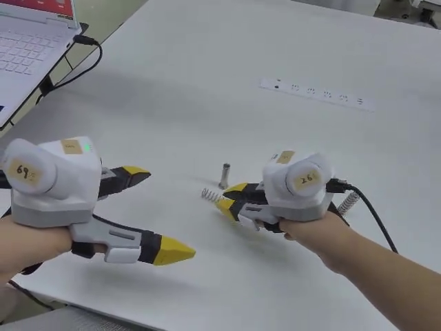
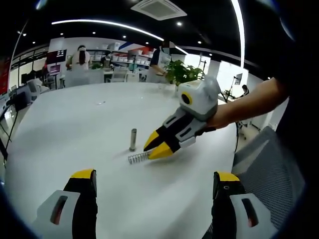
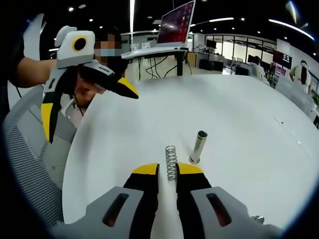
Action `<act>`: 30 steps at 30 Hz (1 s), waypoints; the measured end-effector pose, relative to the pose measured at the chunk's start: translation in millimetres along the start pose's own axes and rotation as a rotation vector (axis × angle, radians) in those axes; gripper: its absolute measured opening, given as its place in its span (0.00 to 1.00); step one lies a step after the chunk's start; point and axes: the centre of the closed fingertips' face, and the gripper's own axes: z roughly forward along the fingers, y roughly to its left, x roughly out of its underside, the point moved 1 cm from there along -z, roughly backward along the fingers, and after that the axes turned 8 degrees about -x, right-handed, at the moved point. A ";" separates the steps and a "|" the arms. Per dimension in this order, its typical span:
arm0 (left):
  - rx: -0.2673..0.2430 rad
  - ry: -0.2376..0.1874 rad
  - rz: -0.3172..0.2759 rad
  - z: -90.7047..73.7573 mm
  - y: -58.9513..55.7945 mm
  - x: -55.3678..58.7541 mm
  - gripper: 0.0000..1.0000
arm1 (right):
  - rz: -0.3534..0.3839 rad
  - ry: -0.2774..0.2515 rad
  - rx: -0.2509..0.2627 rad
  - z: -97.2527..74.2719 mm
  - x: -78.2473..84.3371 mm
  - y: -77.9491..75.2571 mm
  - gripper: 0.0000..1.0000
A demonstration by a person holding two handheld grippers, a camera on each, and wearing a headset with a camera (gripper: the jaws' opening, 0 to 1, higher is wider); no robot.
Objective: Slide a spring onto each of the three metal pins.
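Right gripper view: right gripper (image 3: 168, 168) is pinching the near end of a spring (image 3: 171, 160), jaws almost closed on it. Spring is lying flat on the table (image 3: 239, 114), long axis running straight out from the tips, pointing left in head view. Pin (image 3: 197, 147) is standing upright just on its far side, w/ a small gap. Left gripper (image 1: 164, 213) is hovering near left, jaws wide open, holding nothing. 2nd spring (image 1: 348, 202) is lying right of the right gripper.

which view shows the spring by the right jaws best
The right gripper view: the spring sits centred and close, coils distinct, its near end between the jaws, beside the pin. The head view shows it small at the tips of the right gripper; the left gripper view shows it side-on, farther off.
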 end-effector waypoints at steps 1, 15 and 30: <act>0.000 0.000 -0.002 -0.2 0.0 0.7 0.94 | 0.009 0.002 -0.006 1.4 0.5 0.3 0.11; 0.000 0.010 -0.009 -1.3 -0.6 5.7 0.94 | -0.004 0.036 -0.001 8.3 8.7 -3.7 0.10; 0.008 0.010 -0.006 -1.2 -3.9 4.8 0.93 | -0.052 0.020 -0.029 0.6 0.7 5.5 0.08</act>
